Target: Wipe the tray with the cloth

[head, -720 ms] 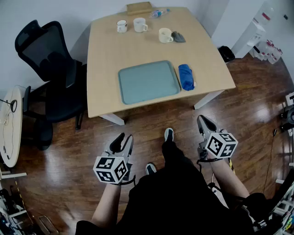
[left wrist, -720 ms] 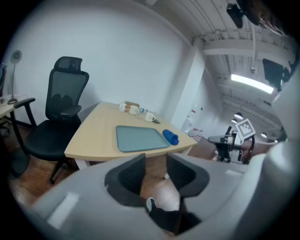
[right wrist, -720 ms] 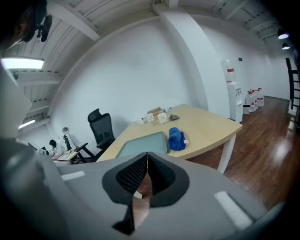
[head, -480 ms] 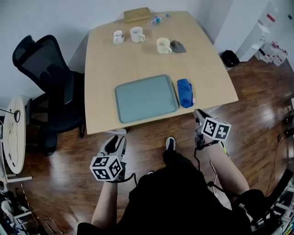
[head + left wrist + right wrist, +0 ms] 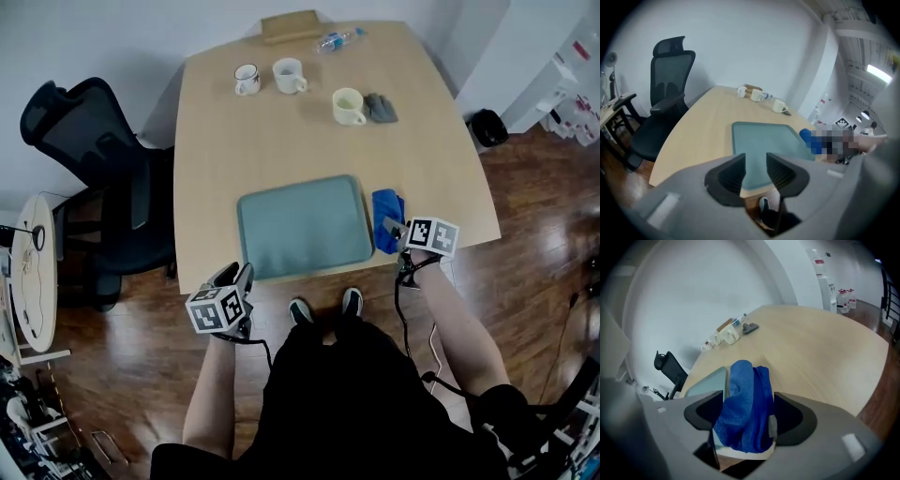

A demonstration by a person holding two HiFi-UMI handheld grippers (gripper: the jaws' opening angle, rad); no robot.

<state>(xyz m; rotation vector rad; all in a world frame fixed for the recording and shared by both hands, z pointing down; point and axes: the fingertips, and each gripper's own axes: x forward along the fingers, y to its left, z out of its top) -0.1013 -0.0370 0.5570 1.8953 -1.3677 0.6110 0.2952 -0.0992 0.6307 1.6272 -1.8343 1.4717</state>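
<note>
Now the right tool (image 5: 746,414) is wide, with the blue cloth (image 5: 385,204) between its jaws but not squeezed yet. The cloth lies long-ways up the frame, just right of the tray (image 5: 302,225) on the surface (image 5: 281,131). The left tool (image 5: 754,171), lower left of the tray, has a narrow gap and holds nothing.

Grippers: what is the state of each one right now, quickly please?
Left gripper: open, nothing between its jaws.
Right gripper: open, the blue cloth lies between its jaws, not yet clamped.
</note>
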